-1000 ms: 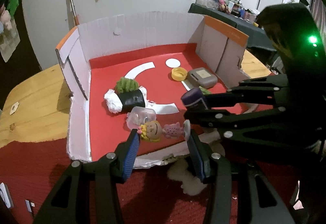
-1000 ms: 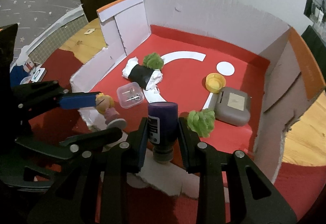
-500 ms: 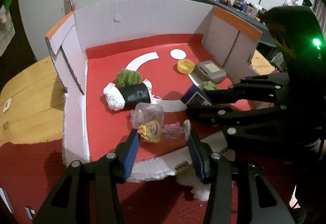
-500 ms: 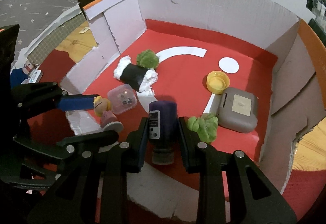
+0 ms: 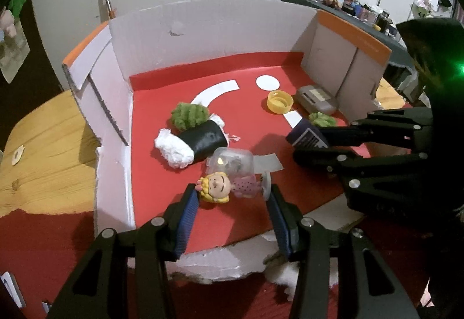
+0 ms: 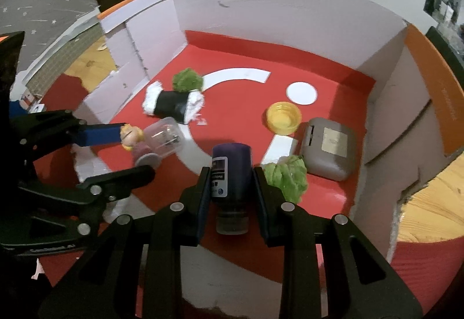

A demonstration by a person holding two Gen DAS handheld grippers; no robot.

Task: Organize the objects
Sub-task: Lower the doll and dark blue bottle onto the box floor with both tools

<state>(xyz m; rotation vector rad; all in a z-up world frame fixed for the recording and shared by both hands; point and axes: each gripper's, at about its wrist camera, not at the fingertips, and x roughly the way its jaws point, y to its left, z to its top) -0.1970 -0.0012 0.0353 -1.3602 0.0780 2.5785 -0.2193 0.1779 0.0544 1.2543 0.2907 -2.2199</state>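
Currently we hold: left tongs (image 5: 232, 203) clamp light rigid doll (image 5: 224, 188) head-to-base; right tongs (image 6: 230, 182) clamp slick purple bottle (image 6: 230, 171) mid-body, lettuce toy (image 6: 287, 177) at 3 o'clock.

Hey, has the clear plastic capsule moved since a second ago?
Yes. In the right wrist view the capsule has tipped over and shifted toward the doll, farther from the black roll.

A box (image 5: 220, 29) sits on a table (image 5: 49, 145). Inside, a roll (image 5: 200, 142) lies left with a pompom (image 5: 188, 114) behind it; a cap (image 5: 279, 101) and case (image 5: 316, 98) lie right. Near the front, a doll (image 5: 226, 187) lies before a jar (image 5: 232, 162), with a bottle (image 6: 230, 171) to the right.
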